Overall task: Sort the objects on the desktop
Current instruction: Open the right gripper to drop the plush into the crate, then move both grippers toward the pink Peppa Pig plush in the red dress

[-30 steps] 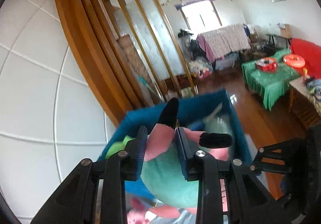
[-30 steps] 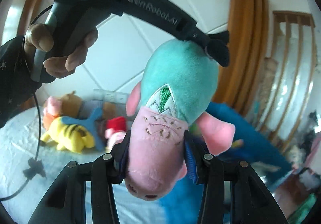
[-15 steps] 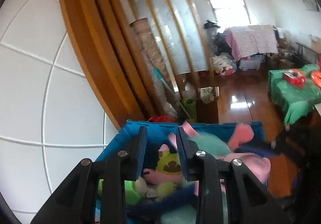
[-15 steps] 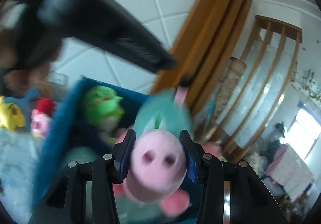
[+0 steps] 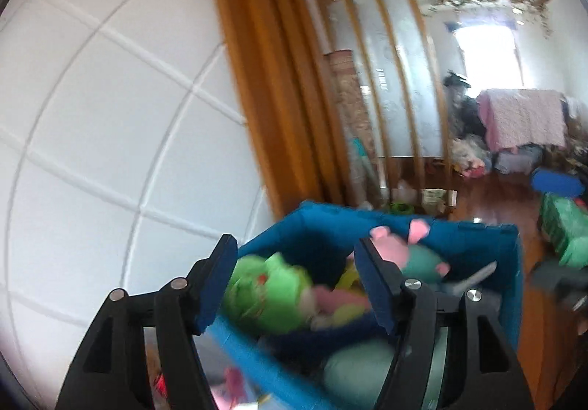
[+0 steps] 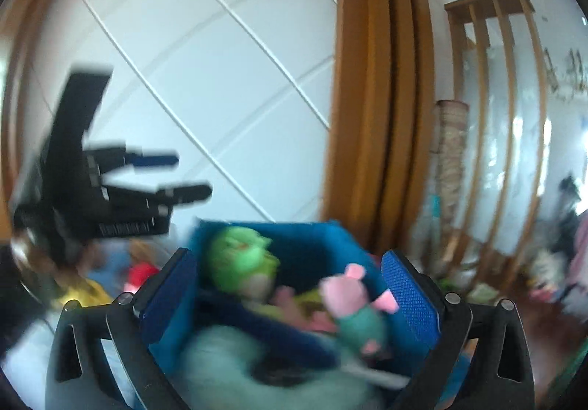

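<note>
- White panelled wall + orange wood trim behind; blue bin (image 5: 323,237) sits below both grippers, cluttered room past it.
- Left gripper (image 5: 294,285): jaws apart, nothing between pads, hovering over bin's near-left corner.
- Right gripper (image 6: 290,292): jaws apart too, empty, over bin's near edge.
- Pig plush (image 6: 358,303) lies inside bin toward the right wall, on top of the pile: pink snout and ears, teal body. Both views motion-blurred, so exact pose unclear.
- Green plush head (image 6: 240,259) in bin's back-left corner; more soft toys under it, can't ID them.
- Handling, my read: pig is light, soft, squashy, non-fragile, cloth gives decent friction. Best hold = snout or mid-body w/ full pad contact; ears and limbs too floppy.
- Red + yellow toys (image 6: 141,272) lie outside the bin on its left, blurred.
</note>
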### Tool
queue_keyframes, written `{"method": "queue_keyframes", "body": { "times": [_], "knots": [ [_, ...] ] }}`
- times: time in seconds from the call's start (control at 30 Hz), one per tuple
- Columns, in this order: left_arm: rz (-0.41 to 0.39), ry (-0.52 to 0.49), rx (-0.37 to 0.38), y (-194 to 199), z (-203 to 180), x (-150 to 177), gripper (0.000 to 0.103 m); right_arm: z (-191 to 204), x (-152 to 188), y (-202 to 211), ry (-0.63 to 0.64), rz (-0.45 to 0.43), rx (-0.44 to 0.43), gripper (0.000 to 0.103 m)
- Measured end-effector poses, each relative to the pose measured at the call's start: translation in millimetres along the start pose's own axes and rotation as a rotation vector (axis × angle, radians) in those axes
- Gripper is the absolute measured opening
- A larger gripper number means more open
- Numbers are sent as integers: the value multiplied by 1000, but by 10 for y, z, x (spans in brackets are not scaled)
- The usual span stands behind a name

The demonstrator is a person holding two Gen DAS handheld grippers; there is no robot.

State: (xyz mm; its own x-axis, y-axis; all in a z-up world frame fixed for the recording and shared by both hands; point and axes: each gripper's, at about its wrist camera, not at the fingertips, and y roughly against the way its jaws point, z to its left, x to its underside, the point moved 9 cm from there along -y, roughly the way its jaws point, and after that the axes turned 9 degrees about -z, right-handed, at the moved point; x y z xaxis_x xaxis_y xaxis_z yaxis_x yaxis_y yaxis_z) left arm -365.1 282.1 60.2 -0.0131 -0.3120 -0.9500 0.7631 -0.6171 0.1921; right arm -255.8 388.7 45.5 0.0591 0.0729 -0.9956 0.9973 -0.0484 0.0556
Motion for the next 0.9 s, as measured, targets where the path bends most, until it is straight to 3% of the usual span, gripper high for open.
{"method": "queue_keyframes", "body": {
  "times": [0.17, 0.37, 0.5, 0.7, 0.9],
  "knots": [
    [54, 45, -120, 558, 513, 617, 66, 603, -15, 294, -73, -70, -84, 103],
    [118, 99, -262, 1243, 1122, 1358, 66, 1403, 90, 487, -148, -72, -165, 103],
    [154, 94, -312, 1550, 1389, 1701, 66, 1951, 250, 570, -161, -28, -213, 103],
    [177, 79, -353, 1931, 1482, 2002, 66, 2437, 622, 662, -214, 61, -233, 103],
    [176, 84, -419, 2182, 1483, 2117, 66, 2572, 971, 678, -255, 133, -250, 103]
  ]
}}
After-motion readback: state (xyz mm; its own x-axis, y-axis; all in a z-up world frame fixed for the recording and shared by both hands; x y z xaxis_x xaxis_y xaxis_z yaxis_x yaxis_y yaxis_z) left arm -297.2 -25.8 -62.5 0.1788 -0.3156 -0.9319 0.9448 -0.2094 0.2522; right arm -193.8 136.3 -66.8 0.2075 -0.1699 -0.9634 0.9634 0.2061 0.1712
